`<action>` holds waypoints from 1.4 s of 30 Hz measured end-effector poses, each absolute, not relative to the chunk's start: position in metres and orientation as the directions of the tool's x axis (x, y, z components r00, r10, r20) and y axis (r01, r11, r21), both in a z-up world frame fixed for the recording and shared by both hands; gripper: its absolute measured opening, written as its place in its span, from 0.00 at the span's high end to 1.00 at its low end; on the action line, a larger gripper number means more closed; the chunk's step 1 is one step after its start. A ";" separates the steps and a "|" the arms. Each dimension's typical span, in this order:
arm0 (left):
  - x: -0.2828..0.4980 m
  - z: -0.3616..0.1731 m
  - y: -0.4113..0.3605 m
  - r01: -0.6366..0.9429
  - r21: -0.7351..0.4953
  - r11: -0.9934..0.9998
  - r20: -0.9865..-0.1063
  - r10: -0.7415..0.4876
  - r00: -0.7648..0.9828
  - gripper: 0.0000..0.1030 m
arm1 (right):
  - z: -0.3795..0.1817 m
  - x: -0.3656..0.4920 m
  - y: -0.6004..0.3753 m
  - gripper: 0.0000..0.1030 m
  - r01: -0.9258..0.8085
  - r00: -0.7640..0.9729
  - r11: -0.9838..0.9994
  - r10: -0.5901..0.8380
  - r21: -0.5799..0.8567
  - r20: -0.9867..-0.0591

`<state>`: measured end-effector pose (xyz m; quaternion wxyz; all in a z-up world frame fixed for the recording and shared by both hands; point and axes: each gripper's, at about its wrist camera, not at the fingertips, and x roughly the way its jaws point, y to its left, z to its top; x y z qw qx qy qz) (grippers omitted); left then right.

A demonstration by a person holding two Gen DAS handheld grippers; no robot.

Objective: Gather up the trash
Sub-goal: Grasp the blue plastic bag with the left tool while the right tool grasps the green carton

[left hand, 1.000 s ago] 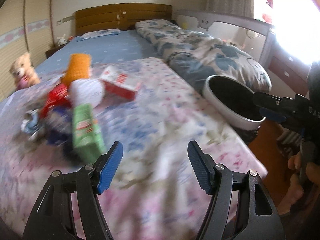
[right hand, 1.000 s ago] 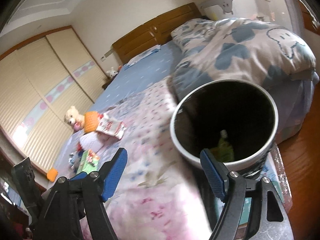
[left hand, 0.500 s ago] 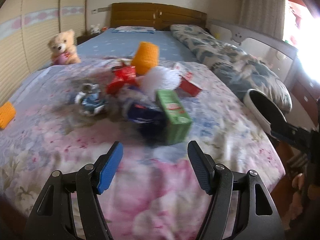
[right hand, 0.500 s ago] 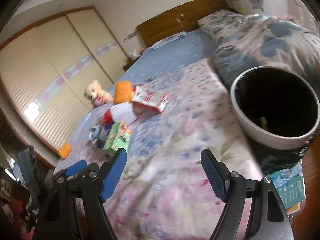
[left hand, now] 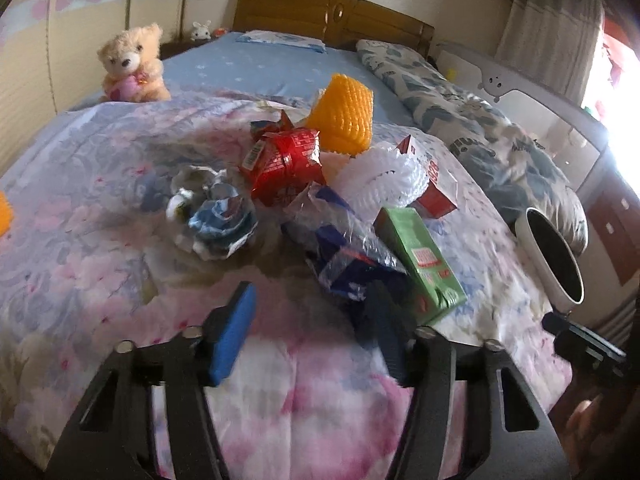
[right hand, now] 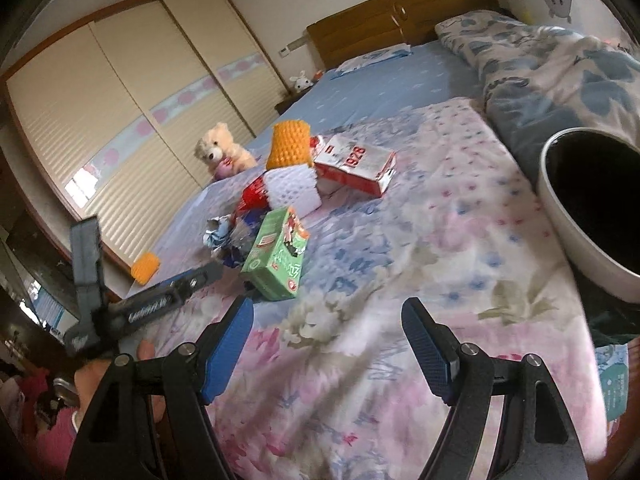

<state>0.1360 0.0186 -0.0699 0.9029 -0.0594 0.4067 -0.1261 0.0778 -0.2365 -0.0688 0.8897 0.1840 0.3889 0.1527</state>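
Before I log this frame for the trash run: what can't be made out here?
- Bin: inside is black in both wrist views; the right view's edge cuts it off.
- Left gripper: its right finger is motion-blurred; its jaws have just been closing, nothing between them.
- Clear wrapper: the print is crumpled and unreadable.
- Green carton: it hides what lies behind it.

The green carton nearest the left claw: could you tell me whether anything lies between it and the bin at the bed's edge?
Nothing visible does. From the green carton to the bin there is only bare floral bedspread; the other trash lies behind the carton, toward the headboard.
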 end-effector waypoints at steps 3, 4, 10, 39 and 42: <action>0.145 -0.074 0.014 0.213 -0.224 0.951 -0.723 -0.309 0.618 0.78 | -0.072 0.082 -0.231 0.24 -0.134 0.639 0.884 0.422 0.448 -0.643; 0.147 -0.075 0.013 0.224 -0.233 0.946 -0.724 -0.323 0.610 0.86 | -0.073 0.084 -0.230 0.24 -0.137 0.636 0.883 0.425 0.448 -0.644; 0.137 -0.070 0.019 0.260 -0.232 0.937 -0.702 -0.347 0.622 0.99 | -0.077 0.097 -0.216 0.24 -0.165 0.618 0.878 0.447 0.449 -0.646; 0.138 -0.086 -0.006 0.222 -0.204 0.953 -0.762 -0.297 0.575 0.46 | -0.092 0.127 -0.223 0.69 -0.154 0.601 0.909 0.397 0.387 -0.693; 0.140 -0.090 -0.018 0.247 -0.219 0.944 -0.765 -0.324 0.557 0.69 | -0.088 0.113 -0.247 0.69 -0.116 0.626 0.910 0.378 0.398 -0.682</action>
